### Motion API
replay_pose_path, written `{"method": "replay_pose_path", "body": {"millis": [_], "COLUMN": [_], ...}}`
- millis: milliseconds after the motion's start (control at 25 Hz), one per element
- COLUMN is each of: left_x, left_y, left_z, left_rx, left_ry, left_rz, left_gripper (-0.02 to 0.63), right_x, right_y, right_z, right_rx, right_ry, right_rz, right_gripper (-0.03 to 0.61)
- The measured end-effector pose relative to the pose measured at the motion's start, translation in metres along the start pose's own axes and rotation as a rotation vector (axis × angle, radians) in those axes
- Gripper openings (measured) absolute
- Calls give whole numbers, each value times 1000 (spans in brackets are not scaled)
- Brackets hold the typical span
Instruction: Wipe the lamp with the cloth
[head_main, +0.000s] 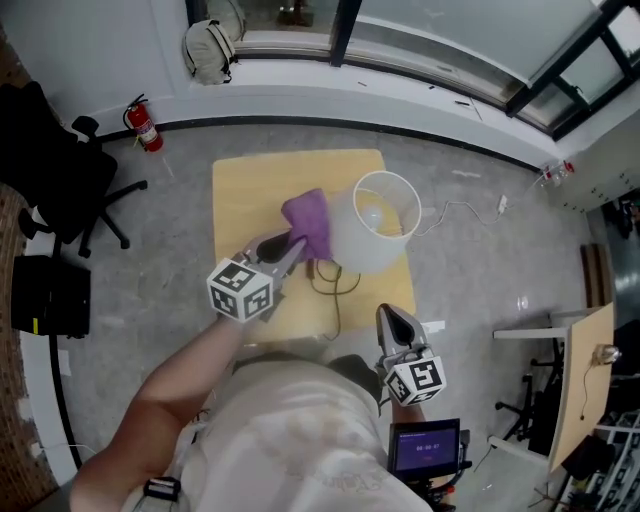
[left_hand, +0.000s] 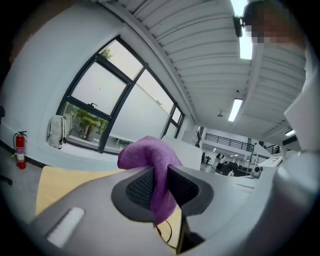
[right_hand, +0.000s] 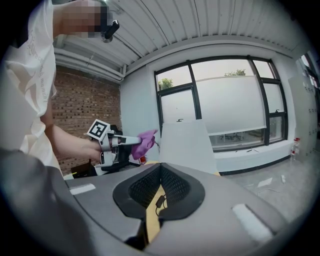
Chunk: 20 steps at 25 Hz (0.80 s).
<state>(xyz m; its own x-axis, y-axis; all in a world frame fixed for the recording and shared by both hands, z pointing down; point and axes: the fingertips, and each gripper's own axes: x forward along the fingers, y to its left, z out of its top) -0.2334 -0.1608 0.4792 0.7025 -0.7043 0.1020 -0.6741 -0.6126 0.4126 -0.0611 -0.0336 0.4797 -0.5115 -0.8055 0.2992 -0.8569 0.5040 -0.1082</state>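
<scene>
A white lamp (head_main: 373, 222) with a conical shade stands on the small wooden table (head_main: 245, 185); its shade also fills the middle of the right gripper view (right_hand: 186, 146). My left gripper (head_main: 292, 250) is shut on a purple cloth (head_main: 310, 221), and the cloth rests against the left side of the shade. In the left gripper view the cloth (left_hand: 150, 159) bulges out from between the pads, with the lamp (left_hand: 186, 155) just behind it. My right gripper (head_main: 392, 318) is shut with nothing in it, held low at the table's near right corner, apart from the lamp.
The lamp's cord (head_main: 335, 285) loops over the table's front half and a cable (head_main: 462, 210) runs right across the floor. A black office chair (head_main: 70, 185) and a red fire extinguisher (head_main: 145, 125) stand to the left. Another desk (head_main: 575, 375) is at the right.
</scene>
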Motion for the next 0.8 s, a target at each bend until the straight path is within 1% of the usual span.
{"method": "replay_pose_path", "body": {"millis": [160,240,360,480,800], "left_x": [20,32,45,54,62], "left_y": [-21,-27,-30,-28,-4], "left_z": [34,37,31,20,-12], "left_rx": [18,27,22,17,7], "left_ry": [-74,-77,-57,-19,78], "left_rz": [-75,-94,-104,-91,-9], "left_gripper": [75,74,74,74,72], "right_x": [-7,-13,-22,-28,-37], "right_y": [-5,-11,-17,-21,-25], "right_z": [0,0,-1,-5,-14], "right_rx": [5,10,15,23,44], "right_ry": [-21,-22,-17,-10,-3], "right_rz": [-21,-37,-59,-76,-104], "right_gripper": [14,14,14,14,14]}}
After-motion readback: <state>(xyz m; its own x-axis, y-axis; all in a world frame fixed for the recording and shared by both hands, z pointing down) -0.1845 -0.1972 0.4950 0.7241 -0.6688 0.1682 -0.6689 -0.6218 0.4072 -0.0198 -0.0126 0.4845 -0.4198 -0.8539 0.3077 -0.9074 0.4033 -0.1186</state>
